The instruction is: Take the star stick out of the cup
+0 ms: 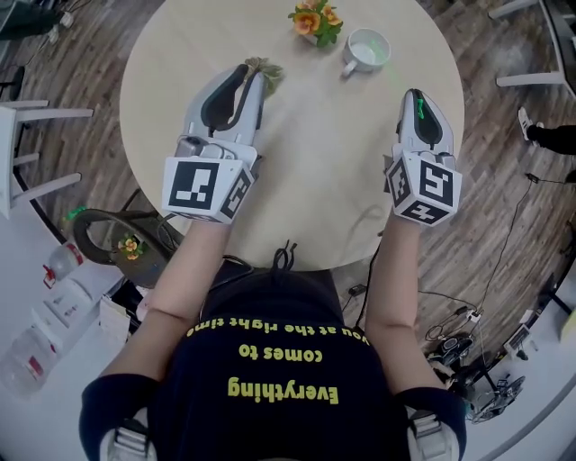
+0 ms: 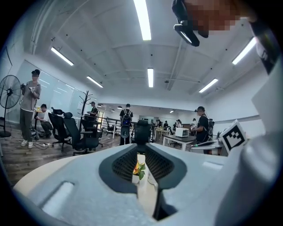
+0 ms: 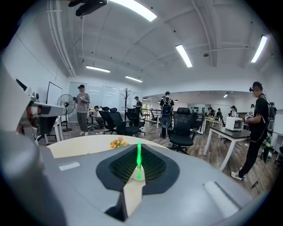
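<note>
Removal appears complete: the right gripper (image 3: 138, 150) is clamped on a green stick (image 3: 139, 162), presumably the star stick though no star shows, held well apart from the white cup (image 1: 366, 49) on the table (image 1: 324, 171); the left gripper (image 2: 142, 153) stands slightly apart, empty.

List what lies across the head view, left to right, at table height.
Left tongs → flowers → cup → right tongs, clamped on the green stick.
</note>
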A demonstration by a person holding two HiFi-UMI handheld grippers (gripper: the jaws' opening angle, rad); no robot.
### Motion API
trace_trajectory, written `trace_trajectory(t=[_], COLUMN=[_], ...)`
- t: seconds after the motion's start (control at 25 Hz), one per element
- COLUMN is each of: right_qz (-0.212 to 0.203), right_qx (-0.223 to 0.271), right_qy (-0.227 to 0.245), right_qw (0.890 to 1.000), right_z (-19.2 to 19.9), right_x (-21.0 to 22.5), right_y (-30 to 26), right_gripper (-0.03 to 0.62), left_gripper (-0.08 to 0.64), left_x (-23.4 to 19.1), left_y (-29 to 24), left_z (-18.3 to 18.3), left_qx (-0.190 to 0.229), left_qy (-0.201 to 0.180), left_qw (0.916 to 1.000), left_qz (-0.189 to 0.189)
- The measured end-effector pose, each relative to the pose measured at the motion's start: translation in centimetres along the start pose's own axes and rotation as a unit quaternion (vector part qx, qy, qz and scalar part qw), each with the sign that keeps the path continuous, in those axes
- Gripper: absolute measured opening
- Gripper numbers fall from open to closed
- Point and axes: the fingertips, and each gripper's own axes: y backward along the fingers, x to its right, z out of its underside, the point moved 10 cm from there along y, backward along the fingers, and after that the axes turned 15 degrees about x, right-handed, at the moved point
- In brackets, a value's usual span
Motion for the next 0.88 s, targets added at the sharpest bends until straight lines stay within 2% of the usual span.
trace_trajectory(t=[0.2,0.64,0.88], right_qz=[-0.006,-0.023,-0.034], right_qx=[0.024,0.083,0.117], right_qy=[0.006,-0.011,-0.001], right_qw=[1.0,0.996,0.993], right_z=[-2.6,-7.2,-9.4], right_x=[-1.1,-3.3,-4.7], right_y=[1.7,6.5,9.2], right_gripper=[0.029,0.029,0.029], left_gripper=[0.006,0.003,0.003], left_x=[0.7,1.9,2.3], left_y=[0.9,4.2,6.0], left_z=[-2.0,-5.4,-6.5], left_qx=[0.019,0.035,0.035], left_qy=[-0.002,-0.019,-0.027], left_qw=[0.9997,0.999,0.9989], left_qz=[0.016,0.019,0.014])
